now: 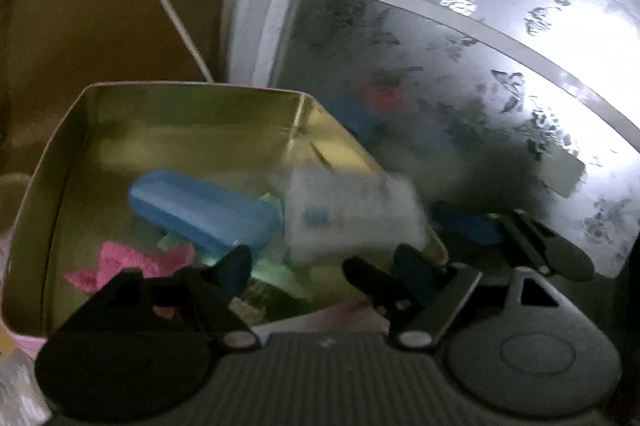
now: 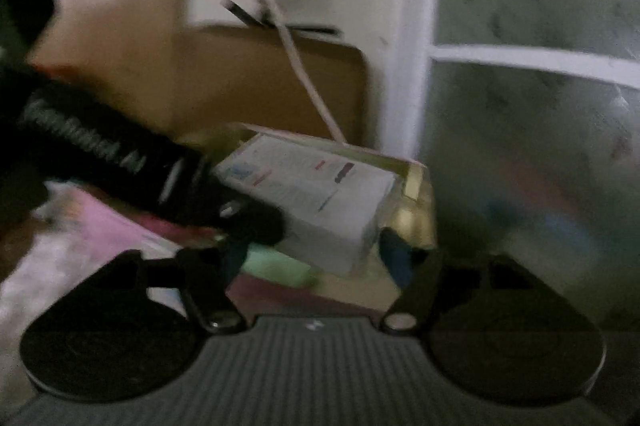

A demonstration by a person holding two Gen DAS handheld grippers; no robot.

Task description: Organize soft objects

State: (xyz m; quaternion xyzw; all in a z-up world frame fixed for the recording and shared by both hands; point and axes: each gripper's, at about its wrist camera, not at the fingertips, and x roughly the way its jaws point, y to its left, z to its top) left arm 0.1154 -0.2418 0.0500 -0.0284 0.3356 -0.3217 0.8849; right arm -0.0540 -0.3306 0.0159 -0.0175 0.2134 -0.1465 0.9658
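Low in the middle of my left wrist view, my left gripper (image 1: 324, 266) hangs over the gold tin (image 1: 72, 161) with its fingers spread wide and nothing between them. Inside the tin lie a blue case (image 1: 200, 209), a pink knitted piece (image 1: 128, 262) at lower left, and something pale green (image 1: 276, 270) under the case. Leaning on the tin's right wall is a white packet (image 1: 352, 214), printed and blurred.

From my right wrist view, that same white packet (image 2: 316, 197) sits between the fingers of my right gripper (image 2: 316, 254); the blur keeps me from telling whether the pads press it or merely flank it. At centre left of that frame, the black body of my other tool crosses in front of the tin.

I judge the step to be setting the packet into the tin with the other soft things. Next I should lower it past the rim (image 2: 416, 185), lay it flat beside the blue case, then part the fingers, keeping my left tool clear.
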